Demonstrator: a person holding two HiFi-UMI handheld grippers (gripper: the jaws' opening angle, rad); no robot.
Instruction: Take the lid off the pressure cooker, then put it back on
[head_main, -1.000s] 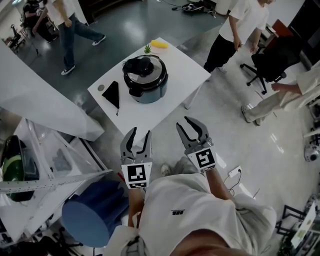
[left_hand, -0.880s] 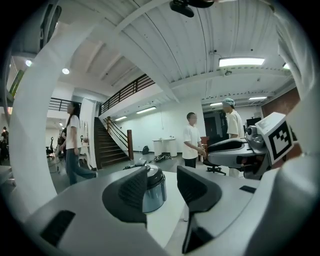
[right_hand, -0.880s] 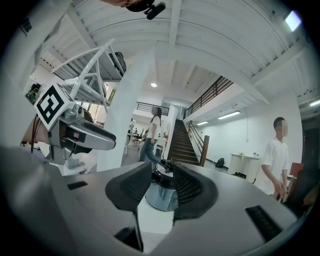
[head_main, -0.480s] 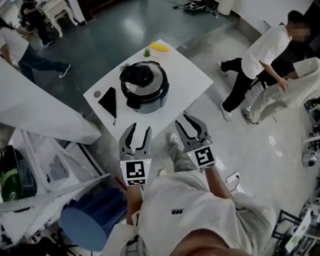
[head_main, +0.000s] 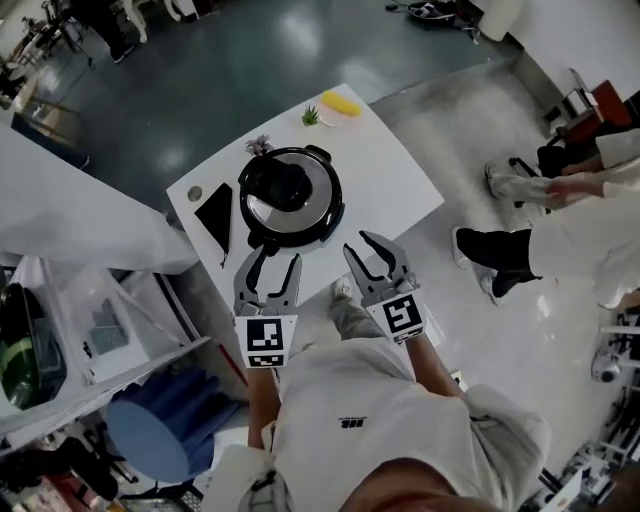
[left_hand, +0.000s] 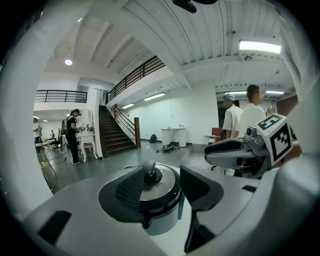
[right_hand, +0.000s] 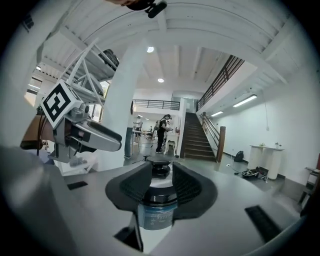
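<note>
Left gripper (head_main: 272, 272), seen over the near edge of the white square bench (head_main: 395, 185), has its jaws apart. They have just been opening, and nothing stands between them. Right gripper (head_main: 372, 258), just beside it, likewise shows its jaws spread and empty.

Each gripper view frames the round, grey-bodied pressure cooker (head_main: 291, 195) through the gap between that gripper's own black pads, yet the cooker lies beyond the tips, apart from both. It stands upright near the middle of the bench with its silver-and-black lid (head_main: 288, 183) seated on top.

In the head view the lid covers nearly the whole body. Only the gripper views show the grey wall, and the print on its label is too blurred to read.

At the picture's left of the cooker lie a flat black triangular item (head_main: 216, 209), of a kind that cannot be told, and a small grey disc (head_main: 195, 192), too small to identify. At the far corner are a yellow object (head_main: 342, 103) and a small green plant (head_main: 311, 116).

The grippers overlap the bench's near edge, and the person's white shirt (head_main: 370, 420) hides most of both forearms. A bystander (head_main: 590, 235) at the right is cut off by the frame edge.
</note>
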